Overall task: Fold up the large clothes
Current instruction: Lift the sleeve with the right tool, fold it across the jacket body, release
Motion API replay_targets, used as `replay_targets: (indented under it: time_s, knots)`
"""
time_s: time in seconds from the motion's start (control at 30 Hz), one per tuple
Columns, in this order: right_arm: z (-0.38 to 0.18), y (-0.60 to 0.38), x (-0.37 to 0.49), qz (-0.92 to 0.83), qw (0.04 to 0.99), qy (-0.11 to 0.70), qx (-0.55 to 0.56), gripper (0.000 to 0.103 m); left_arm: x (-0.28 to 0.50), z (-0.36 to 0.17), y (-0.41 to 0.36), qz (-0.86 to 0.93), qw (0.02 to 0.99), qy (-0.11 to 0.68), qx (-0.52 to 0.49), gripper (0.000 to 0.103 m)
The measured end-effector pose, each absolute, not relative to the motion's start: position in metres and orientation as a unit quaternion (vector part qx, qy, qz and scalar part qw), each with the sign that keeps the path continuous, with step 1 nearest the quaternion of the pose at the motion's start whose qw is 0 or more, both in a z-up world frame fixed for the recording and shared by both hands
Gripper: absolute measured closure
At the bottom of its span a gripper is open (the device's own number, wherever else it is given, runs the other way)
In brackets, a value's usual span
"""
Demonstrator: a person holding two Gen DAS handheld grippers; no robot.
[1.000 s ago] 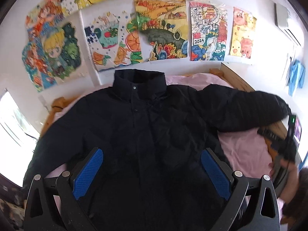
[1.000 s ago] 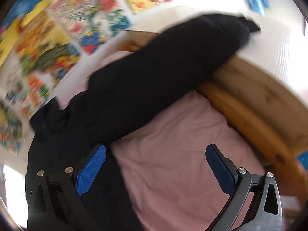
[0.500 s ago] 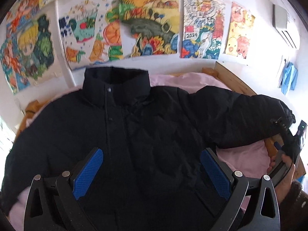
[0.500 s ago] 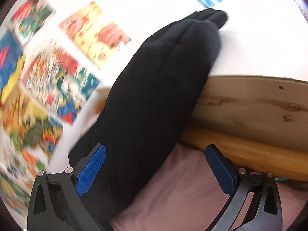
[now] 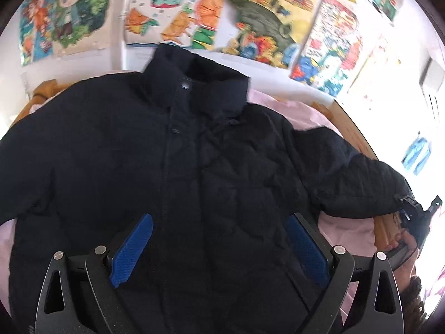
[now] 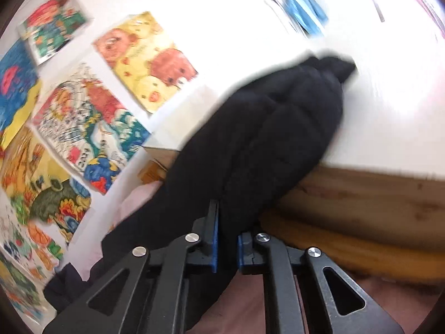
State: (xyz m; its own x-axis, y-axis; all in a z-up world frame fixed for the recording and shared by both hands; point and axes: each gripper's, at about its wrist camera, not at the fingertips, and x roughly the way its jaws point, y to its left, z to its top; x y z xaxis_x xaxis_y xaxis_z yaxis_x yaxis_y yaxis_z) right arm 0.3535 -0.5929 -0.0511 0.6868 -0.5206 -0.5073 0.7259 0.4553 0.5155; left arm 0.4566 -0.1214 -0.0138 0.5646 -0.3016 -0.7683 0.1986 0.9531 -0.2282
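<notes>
Since 1 second ago, the right claw [image 6: 226, 243] has gone from spread wide to clenched on the sleeve [image 6: 267, 139] of the black jacket [image 5: 167, 181], which lies face up on the pink bed [image 5: 347, 231]. Left claw [image 5: 219, 250] hovers released above the jacket front. Puffy, slick fabric may slip from so narrow a pinch, or the sleeve could drag the body askew when folded inward.
</notes>
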Motion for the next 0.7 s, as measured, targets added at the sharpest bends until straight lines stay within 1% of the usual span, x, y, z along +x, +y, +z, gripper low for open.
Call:
replay_targets:
  time_s: [0.13, 0.23, 0.37, 0.43, 0.5, 0.6, 0.67, 0.7]
  knots:
    - [-0.010, -0.577, 0.370, -0.371, 0.867, 0.113, 0.312, 0.096, 0.458, -0.007, -0.089, -0.126, 0.886, 0.437, -0.090, 0.005]
    - [0.025, -0.546, 0.389, -0.362, 0.896, 0.090, 0.239, 0.097, 0.457, 0.001, -0.063, -0.135, 0.887, 0.418, -0.139, 0.005]
    - [0.069, -0.461, 0.427, -0.305, 0.948, 0.051, 0.080, 0.097, 0.457, 0.013, -0.034, -0.133, 0.892, 0.397, -0.168, 0.005]
    - [0.080, -0.410, 0.453, -0.256, 0.965, 0.051, -0.014, 0.097, 0.456, 0.019, -0.019, -0.126, 0.897, 0.385, -0.175, 0.005]
    - [0.079, -0.342, 0.479, -0.180, 0.973, 0.058, -0.135, 0.097, 0.454, 0.023, 0.000, -0.119, 0.902, 0.370, -0.189, 0.005]
    - [0.049, -0.251, 0.506, -0.078, 0.947, 0.101, -0.296, 0.097, 0.453, 0.022, 0.027, -0.104, 0.908, 0.348, -0.210, 0.005]
    - [0.024, -0.211, 0.511, -0.038, 0.928, 0.125, -0.348, 0.097, 0.456, 0.014, 0.043, -0.096, 0.907, 0.343, -0.226, 0.005]
    - [0.004, -0.188, 0.514, -0.013, 0.917, 0.149, -0.369, 0.097, 0.459, 0.006, 0.049, -0.100, 0.904, 0.343, -0.237, 0.005]
